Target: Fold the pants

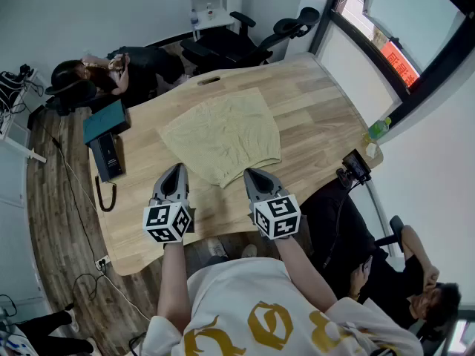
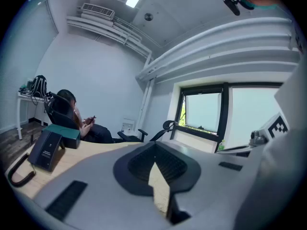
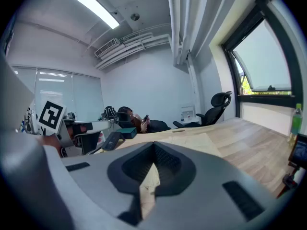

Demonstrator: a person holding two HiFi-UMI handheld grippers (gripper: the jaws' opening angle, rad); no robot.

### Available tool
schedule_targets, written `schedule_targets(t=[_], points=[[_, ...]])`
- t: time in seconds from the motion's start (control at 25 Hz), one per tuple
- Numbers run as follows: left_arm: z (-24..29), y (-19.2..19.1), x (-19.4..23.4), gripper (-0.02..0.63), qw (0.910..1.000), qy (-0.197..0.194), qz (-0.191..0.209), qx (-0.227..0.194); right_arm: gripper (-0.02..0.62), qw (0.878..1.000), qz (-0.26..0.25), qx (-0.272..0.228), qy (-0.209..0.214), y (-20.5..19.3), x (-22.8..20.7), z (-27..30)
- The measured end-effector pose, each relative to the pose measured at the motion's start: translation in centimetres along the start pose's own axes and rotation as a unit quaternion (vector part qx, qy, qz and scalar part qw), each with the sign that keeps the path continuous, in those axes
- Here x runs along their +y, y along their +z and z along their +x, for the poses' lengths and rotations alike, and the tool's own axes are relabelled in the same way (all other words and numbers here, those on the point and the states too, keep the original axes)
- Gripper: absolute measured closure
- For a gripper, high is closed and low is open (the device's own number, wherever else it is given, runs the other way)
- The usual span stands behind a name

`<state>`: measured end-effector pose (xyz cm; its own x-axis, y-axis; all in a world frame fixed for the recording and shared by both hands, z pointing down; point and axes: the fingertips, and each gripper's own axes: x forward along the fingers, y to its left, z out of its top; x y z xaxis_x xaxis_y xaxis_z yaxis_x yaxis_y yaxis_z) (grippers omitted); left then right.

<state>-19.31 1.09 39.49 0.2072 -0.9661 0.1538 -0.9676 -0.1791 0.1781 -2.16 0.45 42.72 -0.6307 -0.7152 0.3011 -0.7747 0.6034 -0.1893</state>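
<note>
On the table (image 1: 326, 117), from the head view: pants (image 1: 223, 136) flat mid-table, left gripper (image 1: 177, 169) and right gripper (image 1: 250, 173) just short of the near edge. Looks like pre-grasp; next, open up, reach forward, pinch both near corners. From the left gripper view: jaws pressed together, empty, pale sliver beyond, probably fabric. From the right gripper view: jaws likewise closed on nothing, pants ahead.

White short-sleeved T-shirt (image 1: 245, 288) with gold print, grey left tongs (image 1: 175, 169), matching right tongs (image 1: 251, 173), black-and-white marker cubes (image 1: 168, 222)
</note>
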Motion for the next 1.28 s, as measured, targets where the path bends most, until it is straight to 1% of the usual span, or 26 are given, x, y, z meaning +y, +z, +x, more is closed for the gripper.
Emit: schedule_targets(t=[0.16, 0.28, 0.52, 0.8, 0.92, 1.04, 1.12, 1.28], points=[[0.2, -0.3, 0.9, 0.598, 0.9999, 0.004, -0.009, 0.004, 0.591, 1.0, 0.001, -0.001, -0.002, 0.0, 0.0, 0.5], [0.3, -0.2, 1.4, 0.598, 0.9998, 0.006, -0.018, -0.001, 0.591, 1.0, 0.019, -0.005, -0.005, 0.1, -0.3, 0.7], [0.3, -0.2, 2.4, 0.598, 0.9996, 0.006, -0.026, 0.001, 0.591, 0.999, 0.035, -0.002, -0.006, -0.3, 0.0, 1.2], [0.3, -0.3, 4.5, 0.598, 0.9993, 0.009, -0.034, 0.006, 0.591, 0.999, 0.029, 0.014, -0.006, -0.8, 0.9, 2.6], [0.4, -0.6, 5.4, 0.598, 0.9991, 0.008, -0.04, 0.009, 0.591, 0.999, 0.033, 0.013, -0.011, -1.0, 1.2, 3.2], [0.8, -1.2, 6.1, 0.598, 0.9992, 0.002, -0.037, 0.013, 0.589, 0.999, 0.036, 0.01, -0.019, -1.7, 1.4, 3.8], [1.1, -1.9, 6.6, 0.598, 0.9992, -0.003, -0.036, 0.017, 0.589, 0.999, 0.029, 0.013, -0.02, -2.2, 1.8, 4.2], [1.9, -2.8, 7.3, 0.598, 0.9986, -0.01, -0.041, 0.031, 0.591, 0.999, -0.002, 0.027, -0.019, -2.9, 2.4, 5.3]])
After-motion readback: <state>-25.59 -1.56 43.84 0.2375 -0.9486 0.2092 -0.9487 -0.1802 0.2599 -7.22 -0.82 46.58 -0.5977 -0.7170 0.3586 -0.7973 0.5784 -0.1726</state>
